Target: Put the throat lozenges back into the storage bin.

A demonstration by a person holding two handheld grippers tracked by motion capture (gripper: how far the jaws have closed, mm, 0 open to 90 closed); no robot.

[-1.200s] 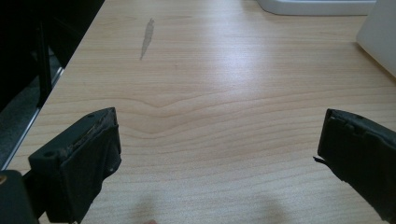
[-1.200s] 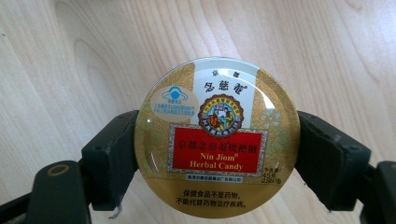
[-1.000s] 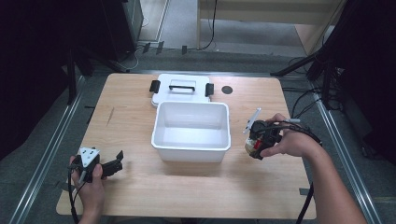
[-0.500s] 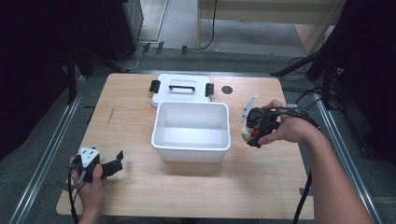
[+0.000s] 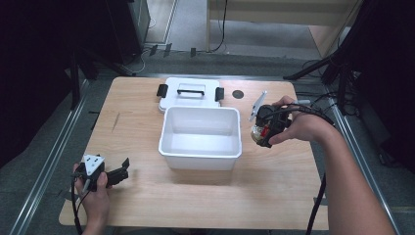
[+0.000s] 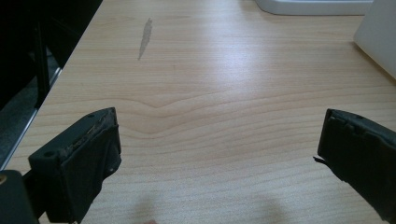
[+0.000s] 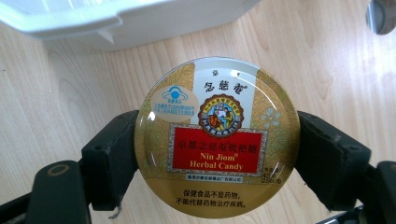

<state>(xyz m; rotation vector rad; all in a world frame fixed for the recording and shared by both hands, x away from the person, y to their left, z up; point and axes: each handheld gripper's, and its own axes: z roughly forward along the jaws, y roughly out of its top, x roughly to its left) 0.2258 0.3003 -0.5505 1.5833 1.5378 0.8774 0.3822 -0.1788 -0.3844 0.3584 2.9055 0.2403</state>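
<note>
A round gold candy tin point(image 7: 217, 137) with a red label reading Nin Jiom Herbal Candy is clamped between the two black jaws of my right gripper point(image 7: 217, 158). In the high view that gripper point(image 5: 262, 133) is held just right of the white plastic bin point(image 5: 200, 147), above the table, with the tin point(image 5: 258, 132) showing under it. The bin is open and looks bare inside. My left gripper point(image 5: 123, 169) rests at the table's front left corner, jaws wide apart with only bare wood between them point(image 6: 217, 149).
The bin's white lid point(image 5: 190, 93) with black latches lies flat behind the bin. A small dark round spot point(image 5: 238, 94) marks the wooden table point(image 5: 274, 191) right of the lid. Metal rails run along both table sides.
My right gripper, with the tin, has moved left and slightly farther back, closer to the bin's right wall. The left gripper has stayed put.
</note>
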